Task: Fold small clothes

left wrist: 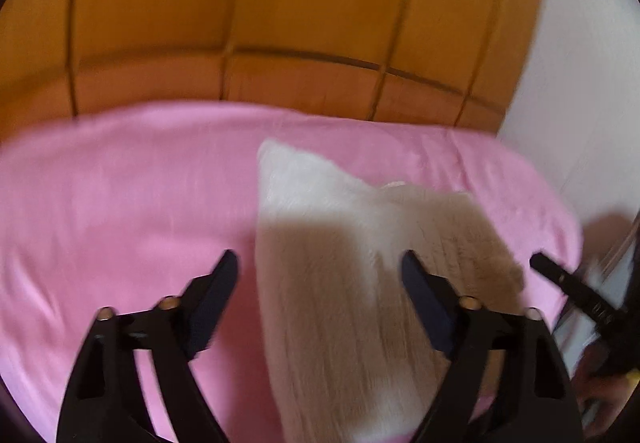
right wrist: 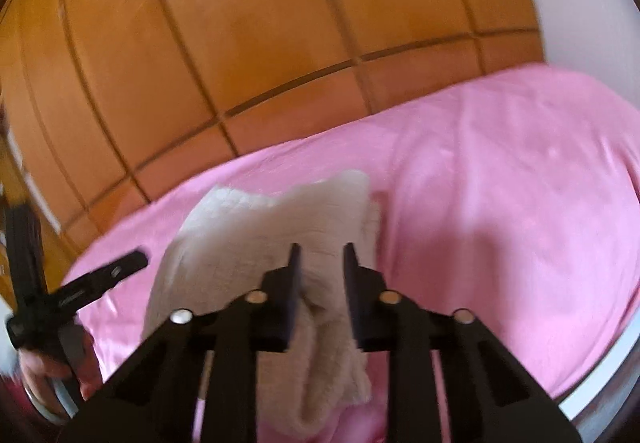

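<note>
A small cream, fuzzy garment [left wrist: 328, 283] lies lengthwise on a pink blanket [left wrist: 120, 203]. My left gripper [left wrist: 319, 259] is open above it. Its right finger [left wrist: 424, 295] overlaps the cloth and its left finger [left wrist: 216, 295] is off the cloth's edge. In the right wrist view the garment [right wrist: 240, 235] is bunched up between the narrow jaws of my right gripper [right wrist: 322, 249], which is shut on it; a fold hangs below the fingers. The right gripper [left wrist: 560, 279] shows at the cloth's right corner in the left wrist view. The left gripper [right wrist: 120, 267] shows at the left in the right wrist view.
The pink blanket [right wrist: 500, 183] covers a bed. Orange-brown wooden wardrobe doors [right wrist: 240, 43] stand close behind it. A white wall [left wrist: 580, 83] is at the right. A person's hand [right wrist: 40, 367] holds the left gripper's handle.
</note>
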Available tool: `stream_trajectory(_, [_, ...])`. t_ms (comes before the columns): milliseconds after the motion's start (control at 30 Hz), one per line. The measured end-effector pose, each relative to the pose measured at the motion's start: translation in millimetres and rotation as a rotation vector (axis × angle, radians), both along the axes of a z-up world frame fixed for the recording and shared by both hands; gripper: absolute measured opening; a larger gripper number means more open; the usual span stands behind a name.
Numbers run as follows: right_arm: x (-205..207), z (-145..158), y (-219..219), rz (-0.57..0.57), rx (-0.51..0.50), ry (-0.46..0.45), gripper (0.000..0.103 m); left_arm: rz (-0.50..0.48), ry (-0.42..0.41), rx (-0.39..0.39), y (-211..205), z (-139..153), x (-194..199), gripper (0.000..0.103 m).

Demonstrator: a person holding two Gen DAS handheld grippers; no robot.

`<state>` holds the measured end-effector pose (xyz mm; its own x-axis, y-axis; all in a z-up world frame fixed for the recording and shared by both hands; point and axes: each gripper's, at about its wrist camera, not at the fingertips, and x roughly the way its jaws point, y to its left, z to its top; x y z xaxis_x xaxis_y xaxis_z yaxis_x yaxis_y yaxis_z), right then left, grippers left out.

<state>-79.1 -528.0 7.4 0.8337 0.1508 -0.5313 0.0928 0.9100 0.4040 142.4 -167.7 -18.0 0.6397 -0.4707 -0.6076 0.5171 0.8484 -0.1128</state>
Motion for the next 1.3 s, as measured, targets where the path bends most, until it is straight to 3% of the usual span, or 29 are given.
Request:
stream_trajectory(100, [13,3,14,0.077,-0.050,0.033,0.017,-0.054,-0.039,0.099,-28,-5,3,0.068])
stream_trajectory(200, [41,-12,27,0.093,-0.153,0.098,0.016,-0.063,0.006,0.162,-41,-23,17,0.068])
stream_trajectory(233, [55,-24,30,0.073,-0.217,0.178,0.016,-0.056,0.007,0.173,-41,-29,21,0.072])
stream_trajectory(267, [62,-38,25,0.063,-0.229,0.223,0.016,-0.048,-0.011,0.193,-44,-38,27,0.086])
stream_trajectory(300, [68,-51,19,0.053,-0.215,0.241,0.016,-0.035,-0.035,0.220,-47,-48,32,0.094])
stream_trajectory(367, [77,-66,5,0.008,-0.175,0.236,0.016,-0.041,0.002,0.166,-45,-60,43,0.100])
stream_trajectory(433, [81,-71,4,-0.028,-0.150,0.219,0.016,-0.036,0.101,0.088,-37,-64,57,0.100])
stream_trajectory(500, [83,-70,12,-0.051,-0.201,0.204,0.016,-0.034,0.173,0.046,-31,-67,64,0.100])
stream_trajectory(567, [80,-70,24,-0.066,-0.295,0.169,0.016,-0.035,0.164,0.043,-33,-67,61,0.100])
stream_trajectory(633, [73,-70,27,-0.069,-0.322,0.130,0.017,-0.032,0.143,0.042,-32,-68,56,0.100])
stream_trajectory(767, [61,-69,10,-0.040,-0.180,0.088,0.019,-0.017,0.126,0.030,-30,-68,48,0.100])
stream_trajectory(833, [52,-64,1,-0.028,-0.093,0.073,0.031,-0.015,0.122,0.026,-29,-69,46,0.100])
stream_trajectory(867, [46,-60,-1,-0.013,-0.044,0.064,0.055,-0.014,0.124,0.022,-28,-69,46,0.100])
stream_trajectory(900, [40,-56,-1,-0.007,-0.022,0.057,0.087,-0.011,0.130,0.015,-27,-70,46,0.100])
stream_trajectory(933, [37,-51,1,-0.038,-0.045,0.069,0.096,-0.007,0.135,0.011,-29,-71,49,0.100])
stream_trajectory(1100, [27,-53,8,0.003,-0.078,0.097,0.090,0.009,0.178,-0.024,-21,-72,49,0.100])
stream_trajectory(1300, [23,-60,-6,0.027,0.079,0.105,0.084,0.040,0.222,-0.057,-12,-72,40,0.100])
